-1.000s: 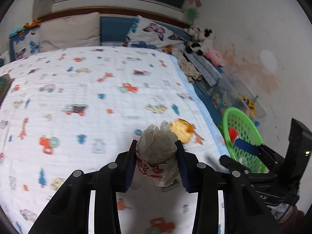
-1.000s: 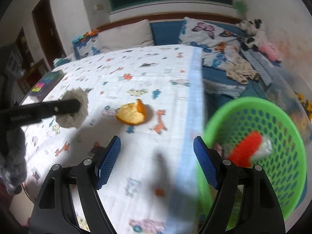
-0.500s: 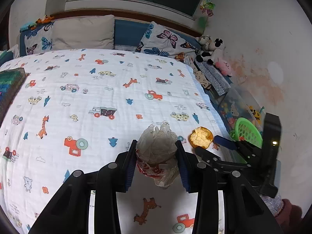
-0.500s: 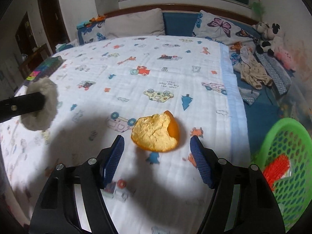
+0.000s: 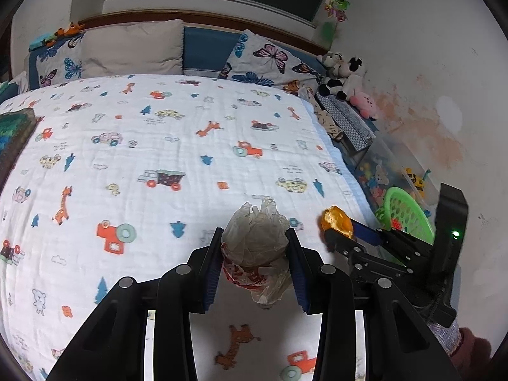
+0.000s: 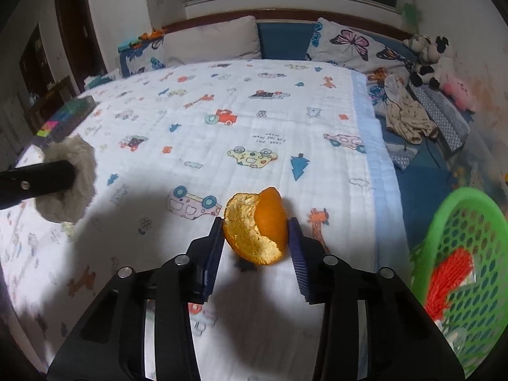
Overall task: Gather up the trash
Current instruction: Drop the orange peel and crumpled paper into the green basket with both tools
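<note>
My left gripper [image 5: 254, 241] is shut on a crumpled plastic wrapper [image 5: 255, 247], pale with a red print, held above the bed. The wrapper also shows in the right wrist view [image 6: 68, 184] at the far left. My right gripper [image 6: 256, 225] is shut on an orange peel [image 6: 254, 231], its blue pads touching both sides of it, low over the blanket. The peel and the right gripper also show in the left wrist view [image 5: 336, 220]. A green basket [image 6: 476, 209] stands beside the bed at the right with a red item [image 6: 447, 282] in it.
The bed has a white blanket [image 6: 254, 120] printed with cars and animals, and pillows [image 5: 133, 47] at the head. Plush toys [image 5: 346, 82], clothes [image 6: 409, 120] and a clear toy box [image 5: 390, 171] lie along the right wall. A dark box [image 5: 12, 136] sits at the bed's left edge.
My right gripper swung from the basket to the orange peel and closed its jaws on it. My left gripper kept hold of the wrapper and drew back a little.
</note>
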Demonstrator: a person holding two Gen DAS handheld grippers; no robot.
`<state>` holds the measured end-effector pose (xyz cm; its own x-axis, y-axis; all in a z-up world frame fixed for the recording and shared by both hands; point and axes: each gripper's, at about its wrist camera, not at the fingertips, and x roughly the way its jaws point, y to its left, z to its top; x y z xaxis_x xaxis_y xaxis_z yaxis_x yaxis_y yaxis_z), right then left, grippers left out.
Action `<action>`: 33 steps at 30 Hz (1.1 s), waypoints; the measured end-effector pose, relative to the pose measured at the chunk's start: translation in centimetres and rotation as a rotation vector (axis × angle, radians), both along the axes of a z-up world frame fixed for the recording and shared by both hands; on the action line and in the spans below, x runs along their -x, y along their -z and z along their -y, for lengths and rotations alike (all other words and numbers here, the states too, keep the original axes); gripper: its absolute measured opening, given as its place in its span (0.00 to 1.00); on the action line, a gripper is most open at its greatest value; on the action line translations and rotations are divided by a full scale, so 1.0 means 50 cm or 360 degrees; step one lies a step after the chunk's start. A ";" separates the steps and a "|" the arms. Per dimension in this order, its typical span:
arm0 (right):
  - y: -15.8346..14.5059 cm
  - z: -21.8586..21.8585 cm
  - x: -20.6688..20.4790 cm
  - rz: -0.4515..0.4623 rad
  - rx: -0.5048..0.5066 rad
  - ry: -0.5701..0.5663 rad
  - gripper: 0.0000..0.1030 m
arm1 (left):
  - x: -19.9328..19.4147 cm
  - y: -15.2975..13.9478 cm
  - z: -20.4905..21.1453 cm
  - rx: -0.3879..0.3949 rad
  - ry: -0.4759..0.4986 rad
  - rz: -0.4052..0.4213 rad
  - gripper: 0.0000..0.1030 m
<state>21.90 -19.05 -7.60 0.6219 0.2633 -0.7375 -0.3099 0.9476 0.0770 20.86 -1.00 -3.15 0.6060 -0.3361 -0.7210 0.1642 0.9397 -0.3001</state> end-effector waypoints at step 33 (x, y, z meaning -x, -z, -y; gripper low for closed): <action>-0.060 0.441 0.224 0.0037 -0.0151 0.0727 0.42 | 0.016 -0.043 0.449 -0.0050 0.0669 0.0036 0.37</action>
<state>10.68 -41.12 -4.62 0.7061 0.0246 -0.7077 0.1345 0.9765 0.1682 20.07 -23.46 -0.99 0.4365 -0.5354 -0.7231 0.5413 0.7982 -0.2642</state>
